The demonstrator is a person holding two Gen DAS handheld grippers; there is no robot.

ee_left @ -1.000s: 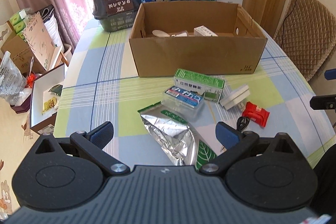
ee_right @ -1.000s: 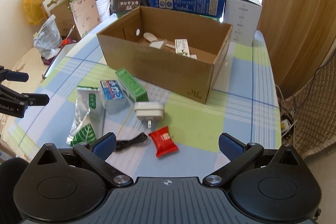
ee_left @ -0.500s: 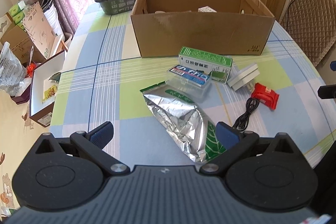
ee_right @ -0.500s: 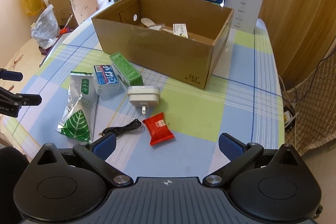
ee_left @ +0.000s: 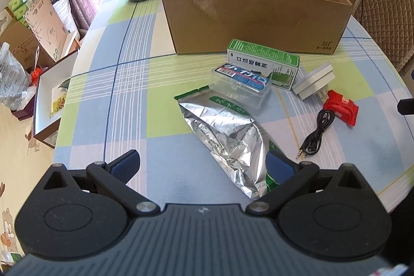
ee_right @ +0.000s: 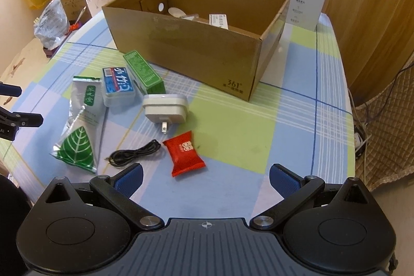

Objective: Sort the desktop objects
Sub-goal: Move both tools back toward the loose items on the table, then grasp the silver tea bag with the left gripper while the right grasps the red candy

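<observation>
Nearest the left gripper (ee_left: 203, 166), whose jaws are spread wide and hold nothing, a crumpled silver foil pouch with a green leaf print (ee_left: 227, 139) lies flat on the checked blue, green and white tablecloth (ee_left: 145, 95); its near end sits just inside the right-hand blue pad (ee_left: 278, 167). The right gripper (ee_right: 205, 176) is likewise fully open and empty, with a red sealed snack packet (ee_right: 185, 153) just ahead of it.

A coiled black audio cable (ee_right: 134, 153) is noted beside the packet. Further off, a white wall plug adapter (ee_right: 165, 107), a clear plastic case with a blue label (ee_left: 242, 83) and a green and white carton (ee_left: 264, 61) are grouped closely, the case touching the carton. Beyond them stands the open brown cardboard box (ee_left: 258, 17), already holding a few small items.

The step in hand is judged to be a pickup of the pouch. A grip across its thicker creased middle is advised, since thin foil may slip or fold.

Bare cloth is seen to the pouch's left. The table edge lies close on the near side. The box's front wall must be cleared by lifting.
</observation>
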